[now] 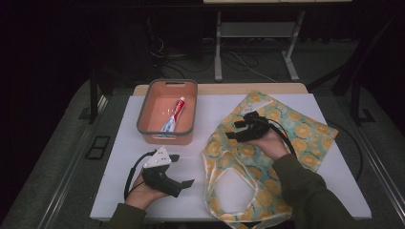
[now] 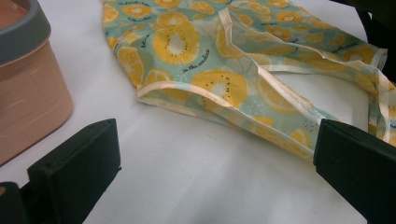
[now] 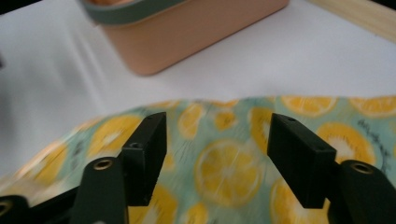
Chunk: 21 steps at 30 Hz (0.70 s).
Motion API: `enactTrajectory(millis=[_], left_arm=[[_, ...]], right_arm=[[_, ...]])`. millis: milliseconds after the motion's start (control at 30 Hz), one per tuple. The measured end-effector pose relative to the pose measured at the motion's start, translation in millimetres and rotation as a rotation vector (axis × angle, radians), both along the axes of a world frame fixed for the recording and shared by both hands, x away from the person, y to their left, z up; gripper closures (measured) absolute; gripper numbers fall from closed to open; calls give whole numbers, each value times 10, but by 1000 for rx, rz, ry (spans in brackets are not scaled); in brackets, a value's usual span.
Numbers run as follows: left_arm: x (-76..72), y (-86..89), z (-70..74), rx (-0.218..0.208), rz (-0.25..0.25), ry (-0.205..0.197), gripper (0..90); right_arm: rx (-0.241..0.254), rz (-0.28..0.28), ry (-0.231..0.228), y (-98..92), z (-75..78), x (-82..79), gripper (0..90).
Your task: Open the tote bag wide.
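While the white tabletop [image 1: 210, 191] carries everything, the lemon-print bag [image 1: 286, 138] lies flat on its right half, beside the orange bin [image 1: 148, 131] holding what looks like a toothpaste tube [image 1: 175, 114]. Above the bag my right gripper [image 1: 241, 128] hovers, jaws apart and empty. My left gripper [image 1: 182, 169] gapes wide near the bag's handles.

Table [image 1: 143, 191]: bin [image 1: 143, 116] at back left, toothpaste tube [image 1: 174, 115] lying in it. Tote bag [image 1: 305, 138] flat on the right half, handles toward the front edge. Left gripper [image 1: 181, 169] in front of bin, left of bag. Right gripper [image 1: 237, 129] above bag's middle, pointing toward bin.
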<state>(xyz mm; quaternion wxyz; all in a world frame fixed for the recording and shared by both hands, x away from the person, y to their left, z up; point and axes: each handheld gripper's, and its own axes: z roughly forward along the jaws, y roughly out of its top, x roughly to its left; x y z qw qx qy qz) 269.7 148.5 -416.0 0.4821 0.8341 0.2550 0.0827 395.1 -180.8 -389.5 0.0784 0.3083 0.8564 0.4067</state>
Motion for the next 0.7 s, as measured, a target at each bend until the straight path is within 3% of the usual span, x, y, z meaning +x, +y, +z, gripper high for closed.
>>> enactTrajectory(millis=[333, 467, 567, 700], left_arm=[[5, 2, -17, 2, 6, 6, 0], [-5, 1, -15, 5, 7, 1, 0], [-2, 5, -20, 5, 9, 4, 0], [-4, -2, -22, 10, 7, 4, 0]], right_arm=[[-37, 68, 17, -215, -89, -570, 313], [-83, 85, 19, -263, -153, -781, 319], [-112, 109, 43, -295, -262, -939, 356], [-213, 127, 56, -303, -436, -1079, 536]])
